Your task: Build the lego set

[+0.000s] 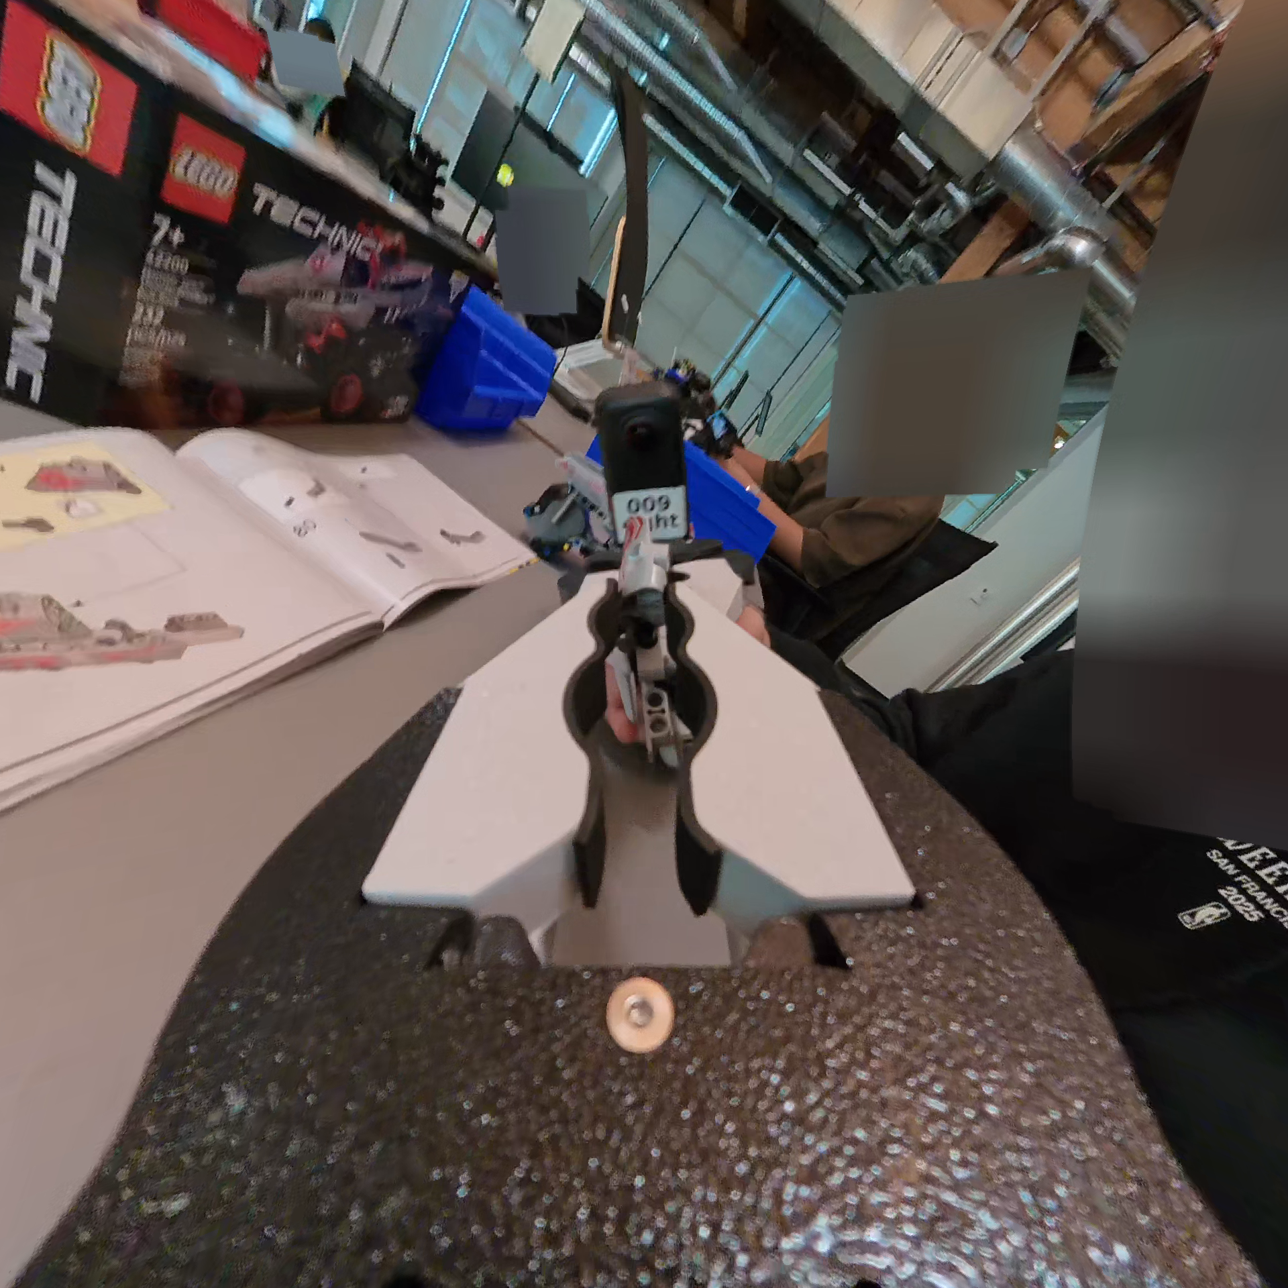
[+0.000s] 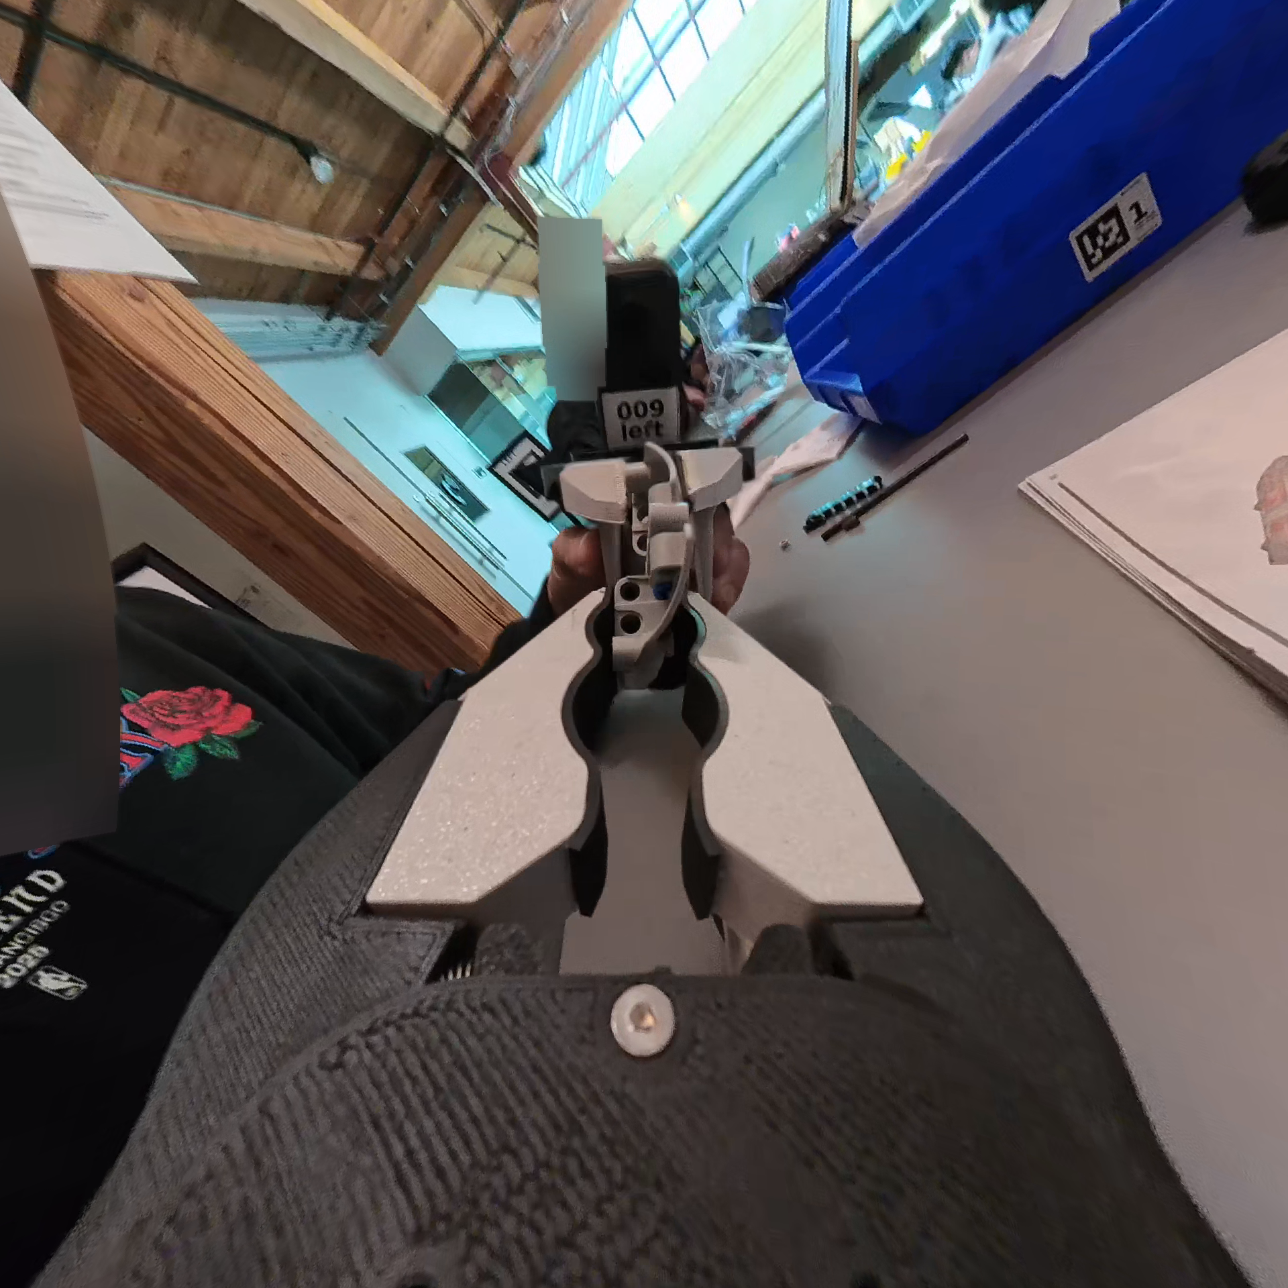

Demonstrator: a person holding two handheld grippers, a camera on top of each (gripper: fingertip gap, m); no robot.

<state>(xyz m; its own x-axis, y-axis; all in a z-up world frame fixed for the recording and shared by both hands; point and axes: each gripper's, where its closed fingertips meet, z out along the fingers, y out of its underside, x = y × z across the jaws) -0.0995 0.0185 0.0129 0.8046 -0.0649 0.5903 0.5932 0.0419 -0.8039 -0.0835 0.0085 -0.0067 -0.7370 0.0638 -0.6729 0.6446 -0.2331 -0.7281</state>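
Left gripper: I see it clamped on the grey lego assembly, at 12 o'clock.
Right gripper: clamped on the same assembly's opposite end, facing mine.
Instruction booklet: open, 10 o'clock on the table.
Blue bin: 2 o'clock, right view.

I'm seeing bright daylight streaming through the windows, fisheye warping bending the edges, and motion blur smearing everything.
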